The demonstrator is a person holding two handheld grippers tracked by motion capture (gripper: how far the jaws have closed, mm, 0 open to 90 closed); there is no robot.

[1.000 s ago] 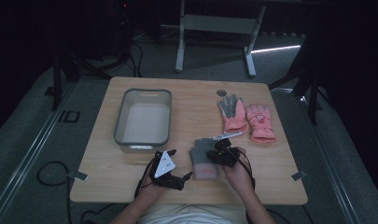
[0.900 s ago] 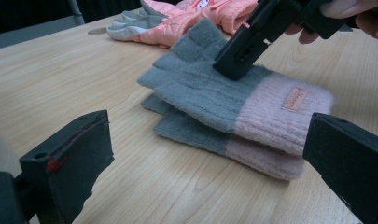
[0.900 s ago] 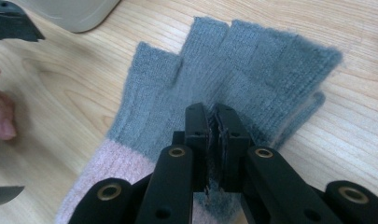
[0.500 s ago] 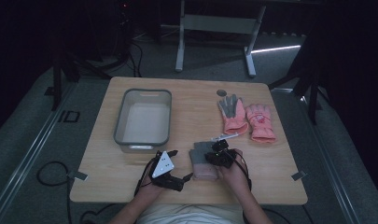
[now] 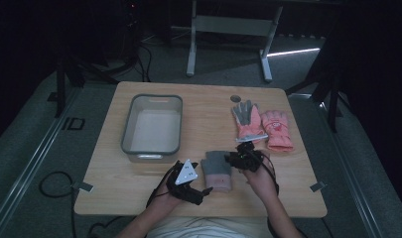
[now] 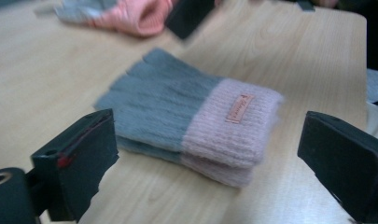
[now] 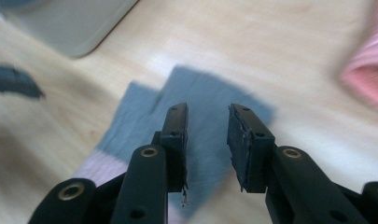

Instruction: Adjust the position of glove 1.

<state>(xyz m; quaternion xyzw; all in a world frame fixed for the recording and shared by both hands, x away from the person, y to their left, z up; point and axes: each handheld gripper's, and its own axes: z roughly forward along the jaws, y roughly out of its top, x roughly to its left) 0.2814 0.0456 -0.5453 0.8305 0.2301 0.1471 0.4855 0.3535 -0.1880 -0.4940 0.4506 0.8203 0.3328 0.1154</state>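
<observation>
Dark floor and black shadow surrounded the wooden table (image 5: 198, 104), which took up the middle of the high view. On it, toward ten o'clock from the table's centre, stood a grey tub (image 5: 152, 127) with a pale inside. At about two o'clock lay a pair of pink gloves (image 5: 262, 125), side by side and touching, their fingers pointing away from the person. Toward six o'clock, near the front edge, lay the folded grey gloves with pink cuffs (image 5: 217, 170), stacked one on the other, the cuffs toward the person; in the left gripper view a small tag showed on the upper cuff.

The left gripper (image 5: 194, 191) sat at about eight o'clock of that stack, just beside its cuff end. Its fingers (image 6: 79, 156) stood spread far apart, with the stack lying beyond them and untouched.

The right gripper (image 5: 240, 157) hovered at three o'clock of the stack, by the grey finger end. Its jaws had just been opening; the fingers (image 7: 176, 135) stood a narrow gap apart, nothing pinched between them, and the grey fabric lay blurred beneath.
</observation>
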